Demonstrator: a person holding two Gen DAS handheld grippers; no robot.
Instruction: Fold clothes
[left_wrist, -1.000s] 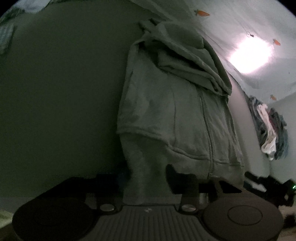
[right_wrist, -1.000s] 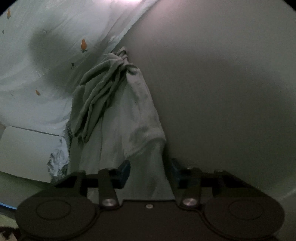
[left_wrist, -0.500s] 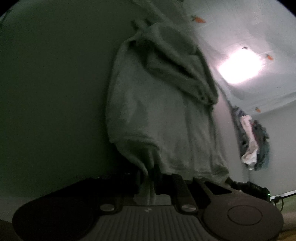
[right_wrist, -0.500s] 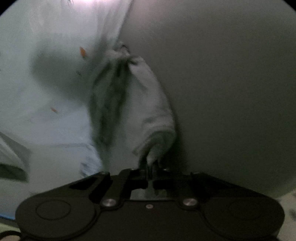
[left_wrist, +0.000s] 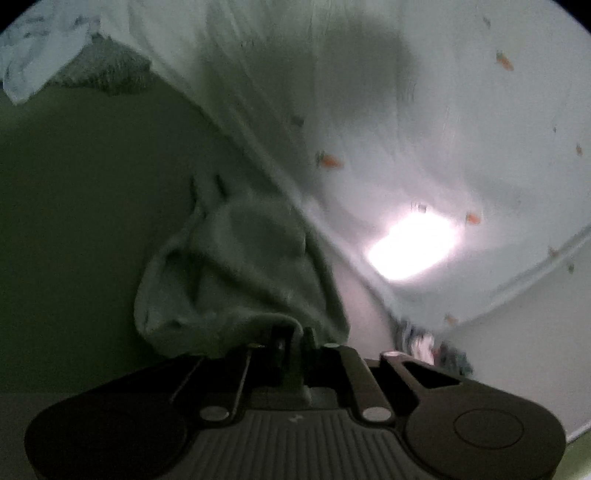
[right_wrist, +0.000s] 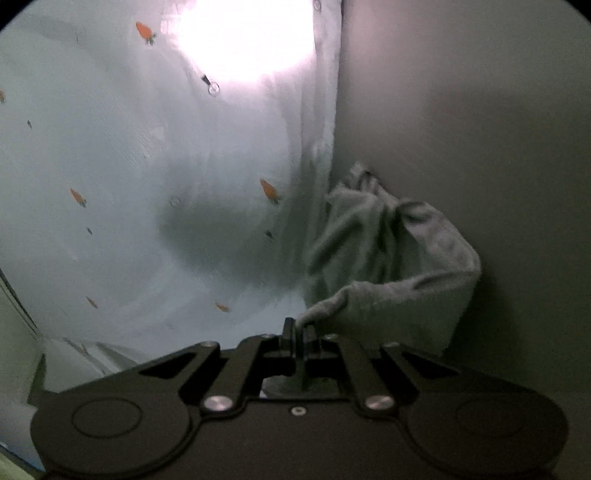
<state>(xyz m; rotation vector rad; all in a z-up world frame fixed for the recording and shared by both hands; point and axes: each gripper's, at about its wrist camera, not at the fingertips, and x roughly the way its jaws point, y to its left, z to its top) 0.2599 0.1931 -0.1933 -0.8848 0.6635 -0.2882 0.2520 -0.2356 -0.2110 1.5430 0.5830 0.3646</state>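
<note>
A pale green-grey zip hoodie (left_wrist: 240, 266) lies bunched on a dark grey surface (left_wrist: 92, 221). My left gripper (left_wrist: 295, 334) has its jaws closing tight on a fold of the hoodie's bottom edge, and the cloth is pinched between the pads and lifted. In the right wrist view the same hoodie (right_wrist: 388, 258) arches up from the dark surface (right_wrist: 480, 110). My right gripper (right_wrist: 299, 326) is shut on another piece of its edge, which runs in a taut strip into the fingers. The rest of the garment is crumpled behind the lifted edge.
A light sheet printed with small carrots (left_wrist: 443, 110) borders the dark surface, with a bright glare patch (left_wrist: 413, 247) on it. A pile of mixed clothes (left_wrist: 432, 347) sits at the far right. A white cloth (left_wrist: 33, 62) lies at the top left. The carrot sheet (right_wrist: 110, 184) fills the right view's left.
Both grippers went from open around the hoodie's bottom edge to shut on it. They then rose and tipped up, dragging the edge so the flat hoodie bunches and the sheet fills more of both views.
</note>
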